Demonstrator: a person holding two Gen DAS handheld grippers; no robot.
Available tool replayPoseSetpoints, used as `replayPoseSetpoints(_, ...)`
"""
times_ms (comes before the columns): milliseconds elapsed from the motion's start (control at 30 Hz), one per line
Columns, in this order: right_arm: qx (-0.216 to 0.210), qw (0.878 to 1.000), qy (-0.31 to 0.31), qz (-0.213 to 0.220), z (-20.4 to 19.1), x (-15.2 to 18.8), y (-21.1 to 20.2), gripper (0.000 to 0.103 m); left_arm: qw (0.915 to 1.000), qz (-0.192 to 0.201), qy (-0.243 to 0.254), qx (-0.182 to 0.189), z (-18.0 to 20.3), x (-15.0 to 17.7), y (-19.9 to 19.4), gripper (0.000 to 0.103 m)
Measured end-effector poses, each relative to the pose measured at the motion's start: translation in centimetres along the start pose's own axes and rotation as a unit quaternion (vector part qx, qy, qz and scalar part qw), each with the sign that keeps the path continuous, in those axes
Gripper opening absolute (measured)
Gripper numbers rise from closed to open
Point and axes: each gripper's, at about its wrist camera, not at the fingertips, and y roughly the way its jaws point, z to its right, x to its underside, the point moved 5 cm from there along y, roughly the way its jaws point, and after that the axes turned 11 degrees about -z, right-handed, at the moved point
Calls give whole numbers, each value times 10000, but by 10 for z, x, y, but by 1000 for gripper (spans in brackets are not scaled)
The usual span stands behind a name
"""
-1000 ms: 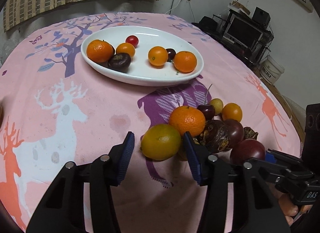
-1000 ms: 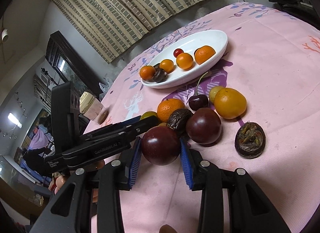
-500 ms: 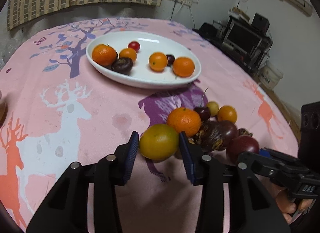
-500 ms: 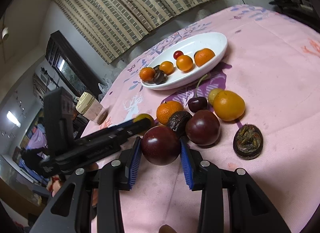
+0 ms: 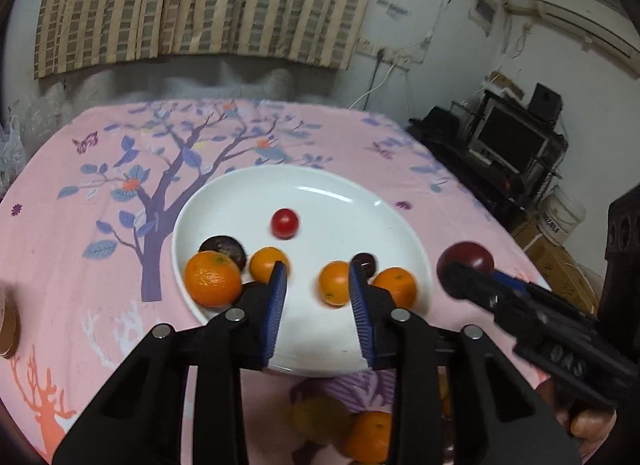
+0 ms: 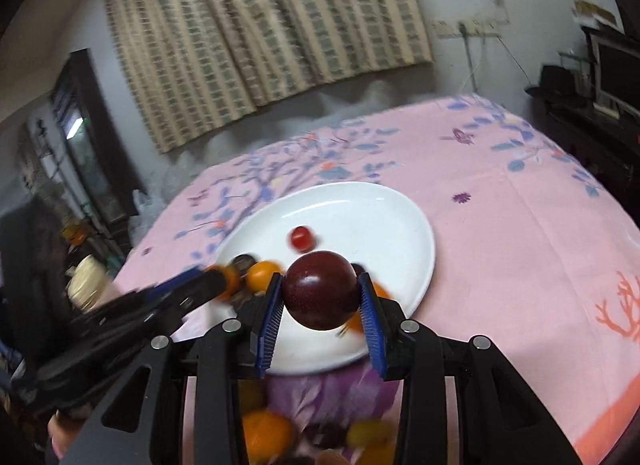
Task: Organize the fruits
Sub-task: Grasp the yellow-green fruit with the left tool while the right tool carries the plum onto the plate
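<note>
Only the right wrist cam shows the plum [image 6: 320, 295] pinched tight in the right gripper [image 6: 320, 305] jaws, over the plate [image 6: 408, 225]. Left gripper [image 5: 316, 305] jaws apart, nothing betw. them.

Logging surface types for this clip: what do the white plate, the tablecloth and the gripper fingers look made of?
White plate: likely glazed ceramic, glossy with sharp light streaks.
Tablecloth: printed woven fabric, matte, softly draped.
Left gripper fingers: black rigid plastic, seemingly, faced with ribbed blue pads, probably rubber.
</note>
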Motion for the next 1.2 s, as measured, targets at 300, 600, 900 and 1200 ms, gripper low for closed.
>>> replayPoseSetpoints(300, -392, 9991, 89, 92, 3, 5, -16, 38, 9934, -1026, 405, 324, -11, 58, -4, 52)
replayPoseSetpoints(600, -361, 9991, -5, 221, -3, 9, -26, 38, 9888, -1300, 692, 257, -11, 92, -1, 52)
replayPoseSetpoints(900, -275, 9991, -147, 282, -6, 11, -33, 38, 9851, -1406, 941, -307, -11, 104, 17, 45)
replayPoseSetpoints(1200, -218, 9989, -132, 384, -7, 6, -31, 38, 9958, -739, 528, 84, -7, 71, -10, 37)
